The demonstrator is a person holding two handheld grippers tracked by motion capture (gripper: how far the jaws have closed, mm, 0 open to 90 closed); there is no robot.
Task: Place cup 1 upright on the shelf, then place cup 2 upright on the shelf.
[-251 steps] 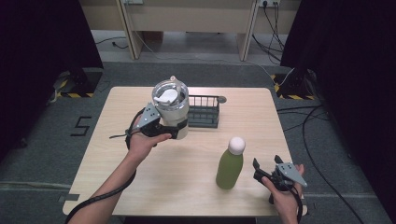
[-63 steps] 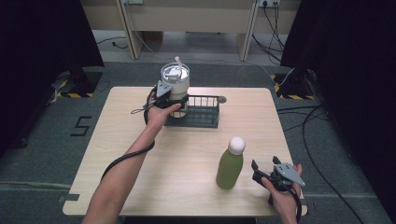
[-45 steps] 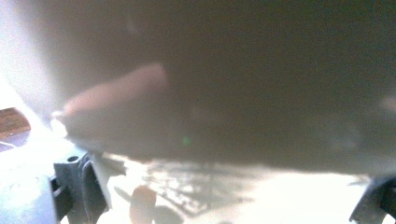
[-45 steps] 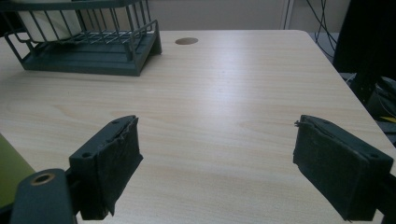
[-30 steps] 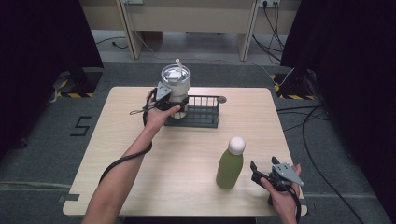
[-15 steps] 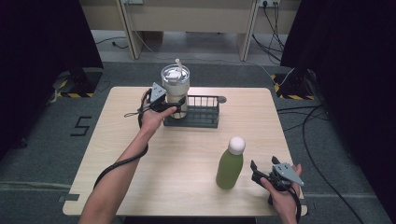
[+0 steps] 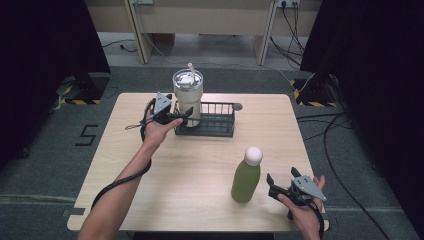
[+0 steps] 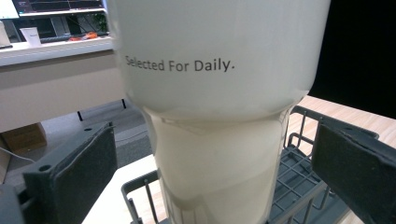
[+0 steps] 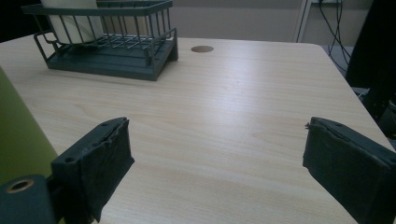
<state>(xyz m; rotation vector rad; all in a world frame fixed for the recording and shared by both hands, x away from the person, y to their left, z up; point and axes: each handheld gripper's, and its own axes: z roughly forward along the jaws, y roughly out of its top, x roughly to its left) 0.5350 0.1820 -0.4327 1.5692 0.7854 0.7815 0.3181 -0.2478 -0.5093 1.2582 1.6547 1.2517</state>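
Note:
A cream tumbler [image 7: 187,97] with a clear lid and straw stands in the left end of a dark wire rack [image 7: 215,122]. My left gripper [image 7: 181,116] sits at its left side, open. In the left gripper view the tumbler [image 8: 215,93] stands between the two pads [image 8: 79,172] with a gap on each side. A green bottle [image 7: 246,176] with a white cap stands upright at the front right. Just right of it my right gripper [image 7: 281,177] is open. Its jaws have just been opening, with only bare table between them [image 9: 219,126].
The table's right edge [image 7: 305,165] runs close to the right hand. A round cable hole [image 9: 202,48] lies behind the rack [image 9: 107,51]. The green bottle [image 9: 18,140] stands at the left of the right gripper view. Bare wood spans the middle of the table.
My left hand has drawn back a little to the left, away from the tumbler, which stays in the rack. The right hand has kept its place beside the bottle.

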